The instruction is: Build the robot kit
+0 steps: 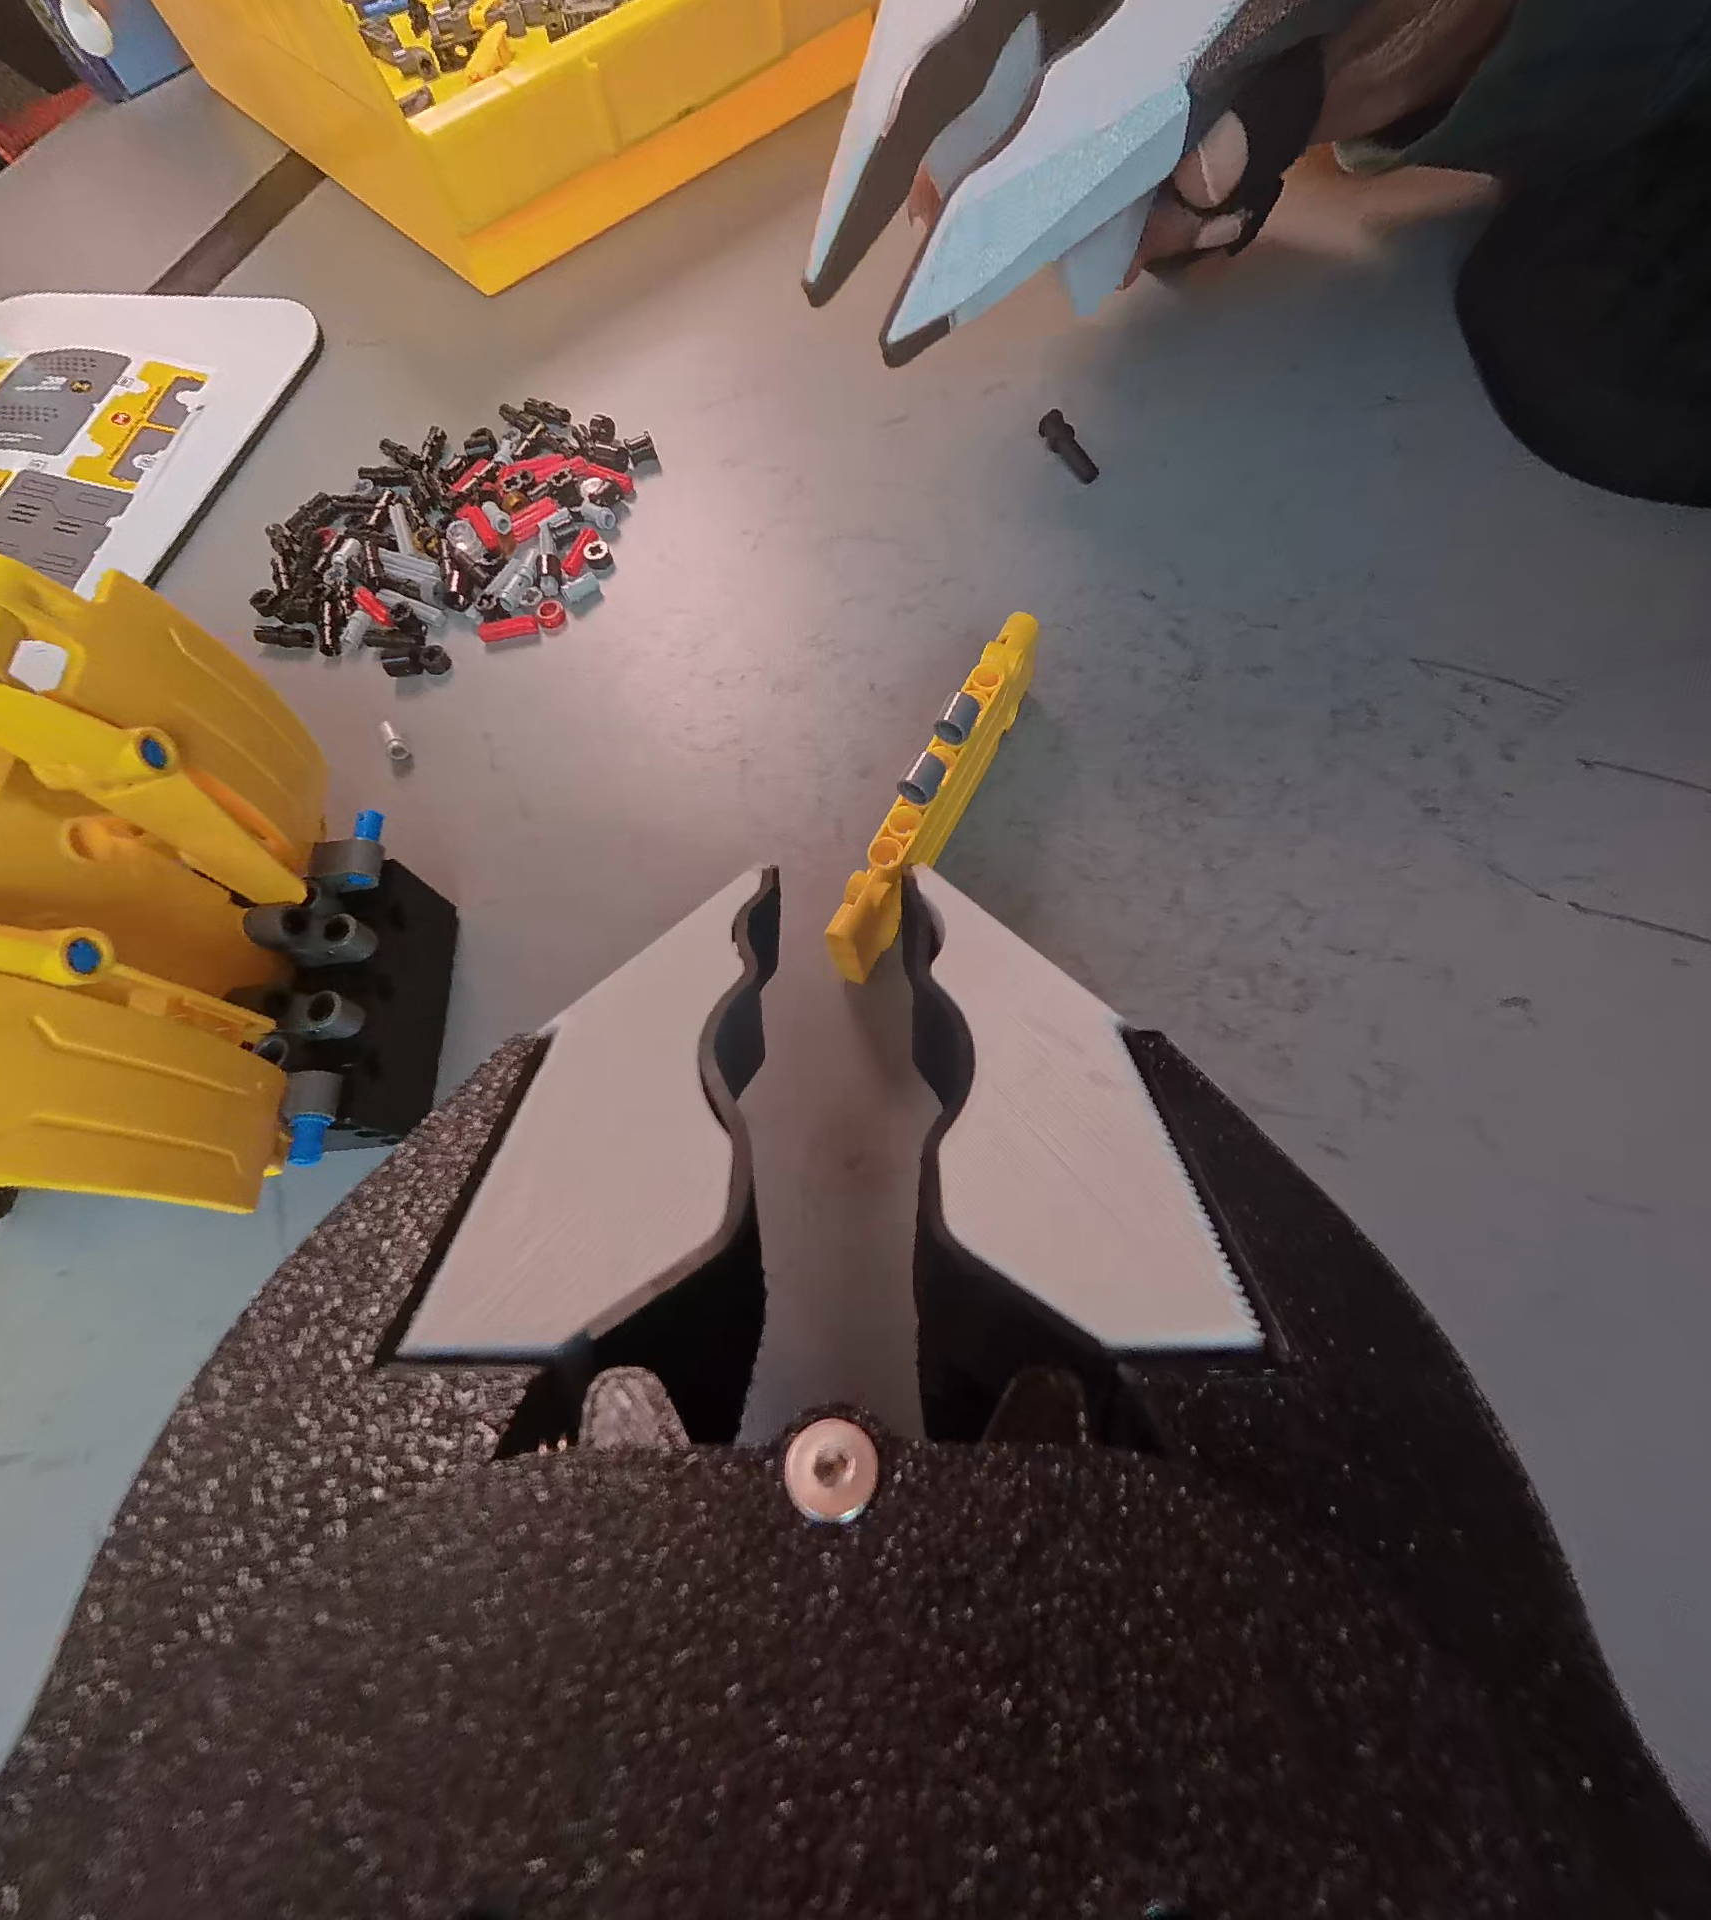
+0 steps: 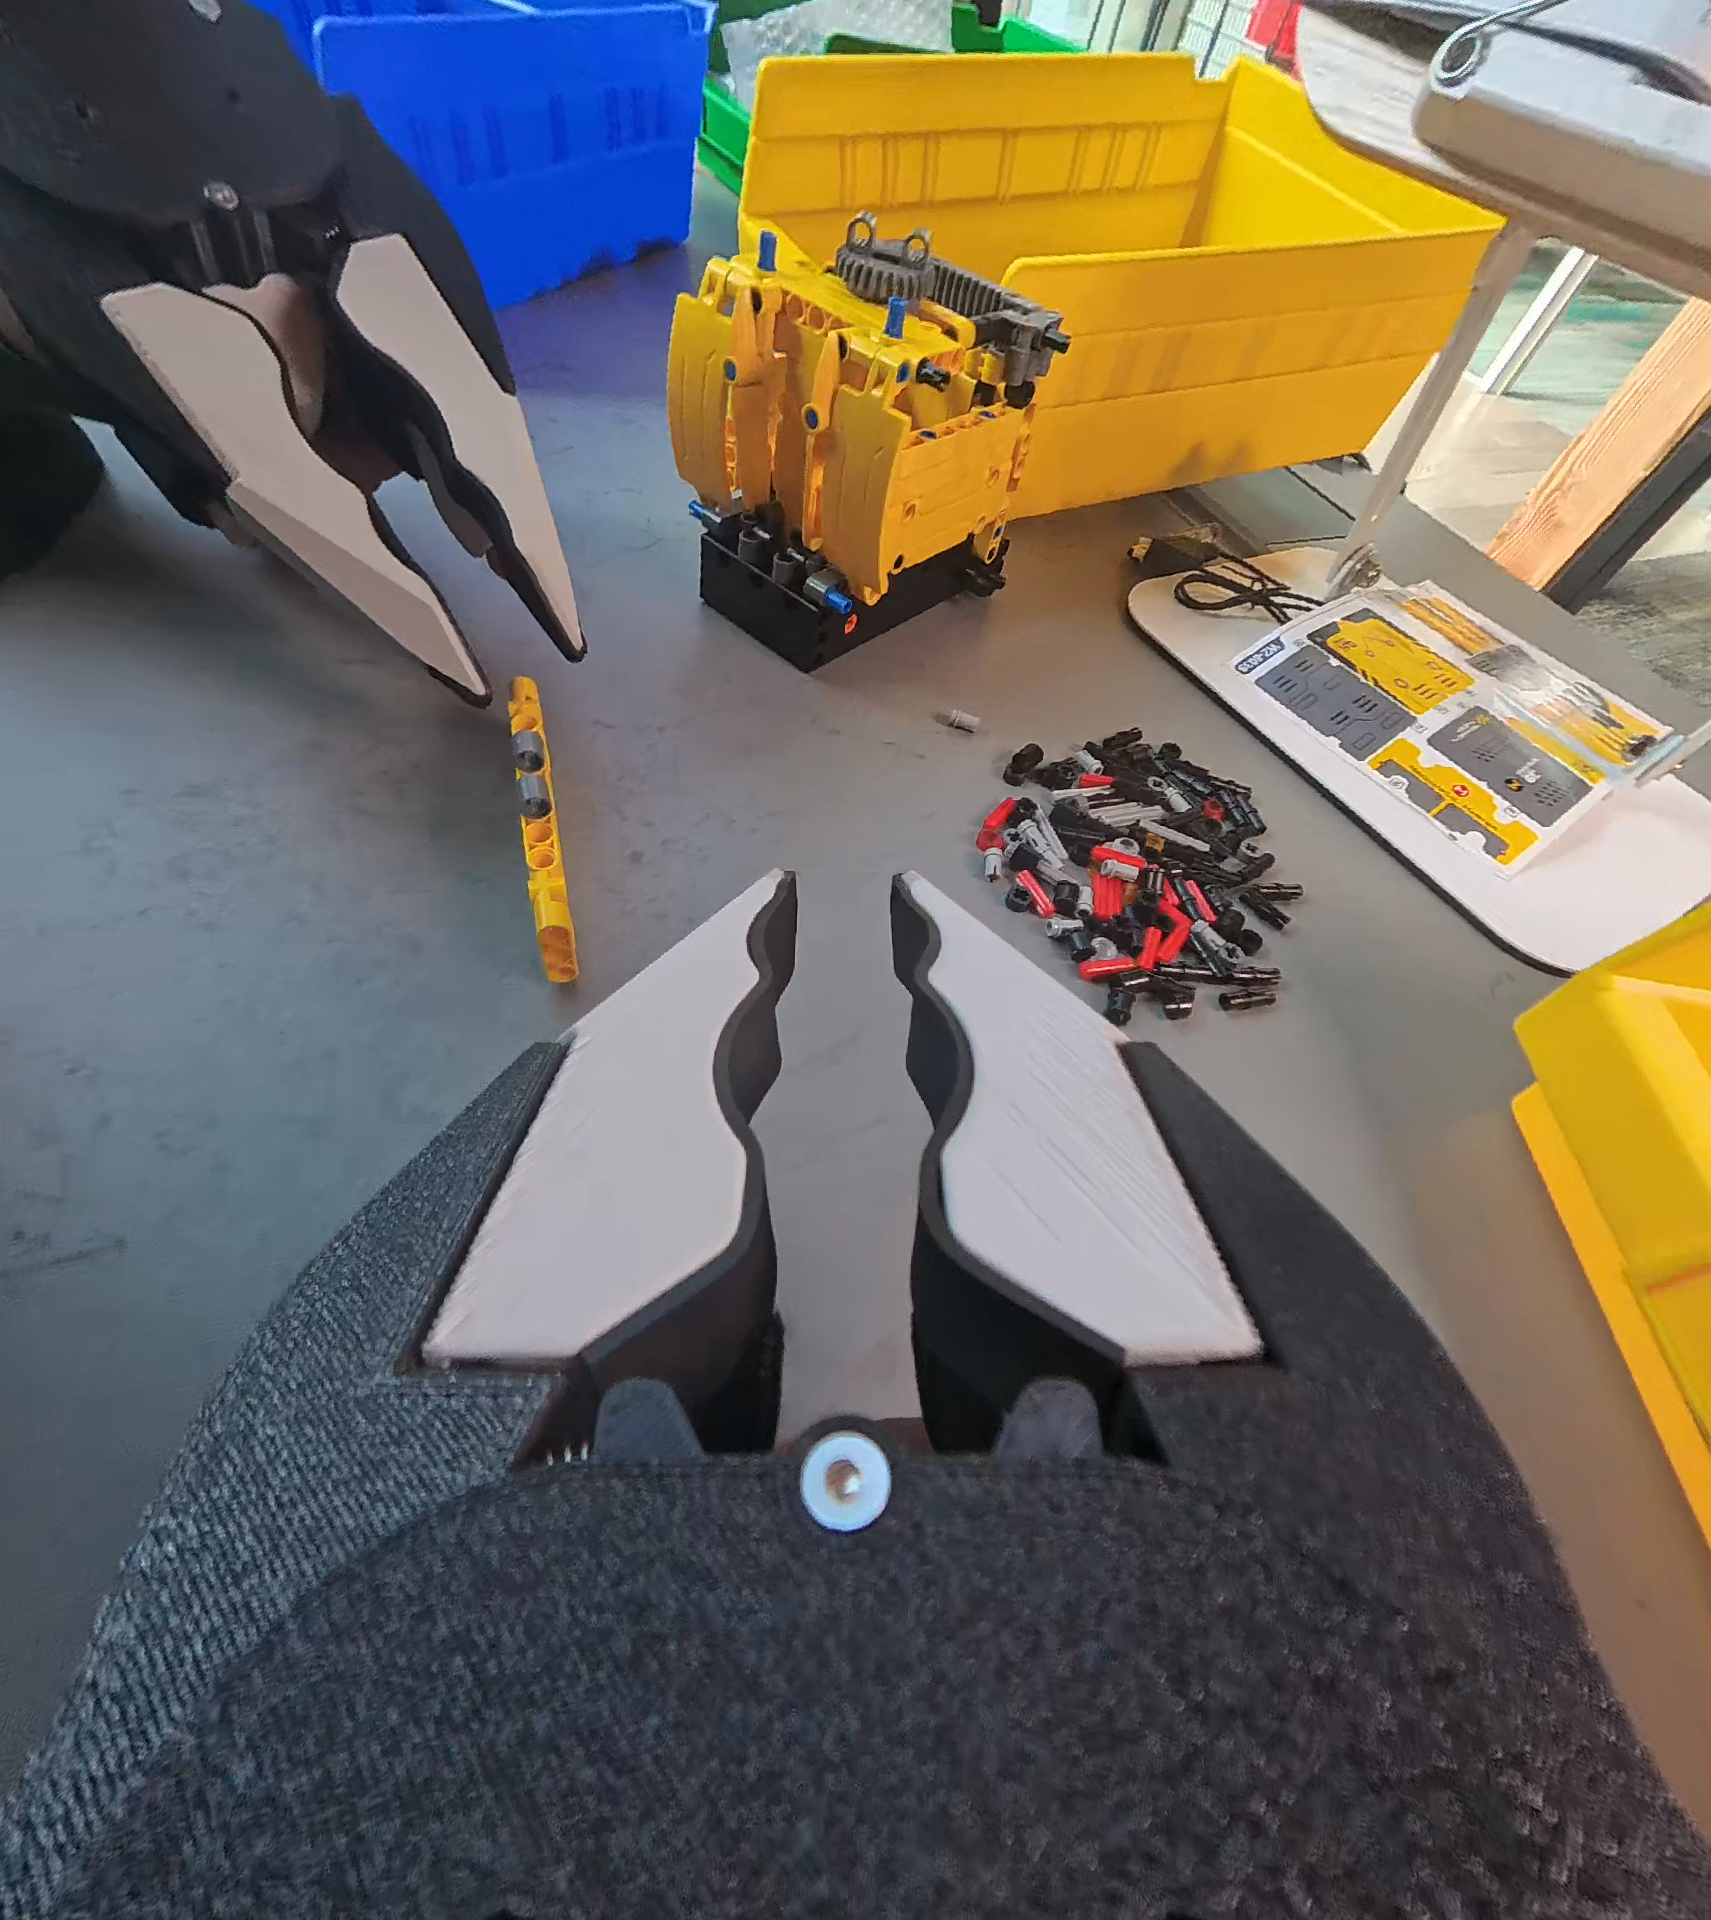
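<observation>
Left gripper (image 1: 840,883), mine: fingers spread, empty, tips at the near end of the yellow beam (image 1: 944,790) lying flat on the grey table (image 1: 1350,935), one tip touching or just beside it. Right gripper (image 2: 843,883), mine: spread, empty, low over bare table. Loose pile of small pegs (image 2: 1142,873): just right of it. Yellow brick model (image 2: 851,436): beyond. Black peg (image 1: 1067,445): alone, near my right gripper's tips.

A yellow perforated beam (image 1: 934,800) with two grey sleeves (image 1: 940,748) seated in its holes lay flat on the grey worktop (image 1: 1350,831), its near end just at the parted fingertips of the left gripper (image 1: 840,883), the right gripper (image 2: 843,883) likewise parted and well apart from it.
</observation>
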Tool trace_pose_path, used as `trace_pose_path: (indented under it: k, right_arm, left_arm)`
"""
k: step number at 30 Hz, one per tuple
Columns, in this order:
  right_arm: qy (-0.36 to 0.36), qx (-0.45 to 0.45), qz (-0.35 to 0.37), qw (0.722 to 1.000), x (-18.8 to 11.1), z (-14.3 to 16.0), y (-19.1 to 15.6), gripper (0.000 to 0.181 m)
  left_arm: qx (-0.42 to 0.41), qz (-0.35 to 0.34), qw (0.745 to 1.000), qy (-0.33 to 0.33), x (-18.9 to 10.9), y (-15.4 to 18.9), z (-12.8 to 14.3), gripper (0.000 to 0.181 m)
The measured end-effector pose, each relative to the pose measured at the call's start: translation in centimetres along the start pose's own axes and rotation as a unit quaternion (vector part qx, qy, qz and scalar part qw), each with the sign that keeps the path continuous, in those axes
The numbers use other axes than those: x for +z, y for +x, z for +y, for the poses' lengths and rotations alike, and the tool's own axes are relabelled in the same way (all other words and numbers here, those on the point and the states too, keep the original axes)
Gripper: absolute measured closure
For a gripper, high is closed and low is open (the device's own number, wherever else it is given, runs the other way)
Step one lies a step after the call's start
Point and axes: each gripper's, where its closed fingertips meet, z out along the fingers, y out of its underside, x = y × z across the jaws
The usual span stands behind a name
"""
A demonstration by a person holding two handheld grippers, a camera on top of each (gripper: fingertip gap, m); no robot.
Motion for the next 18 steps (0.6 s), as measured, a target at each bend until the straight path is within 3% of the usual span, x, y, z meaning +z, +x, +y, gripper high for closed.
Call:
trace_pose_path:
  k: [5,10,15,18]
  right_arm:
    - [-0.014,-0.017,-0.003,1.0,0.6,0.7,-0.7,0.163]
    - [0.009,-0.009,0.024,1.0,0.1,0.0,0.3,0.162]
    - [0.05,0.032,0.053,0.997,-0.4,-1.5,2.2,0.162]
    - [0.08,0.071,0.08,0.991,0.3,-4.1,4.5,0.163]
  left_arm:
    - [0.009,-0.007,1.0,-0.008,0.2,0.0,0.2,0.172]
    - [0.012,-0.012,1.0,-0.005,0.1,0.0,0.1,0.172]
    - [-0.011,-0.016,0.999,0.027,-0.5,-0.6,-0.8,0.165]
    - [-0.032,-0.021,0.998,0.048,-0.8,-1.2,-1.4,0.164]
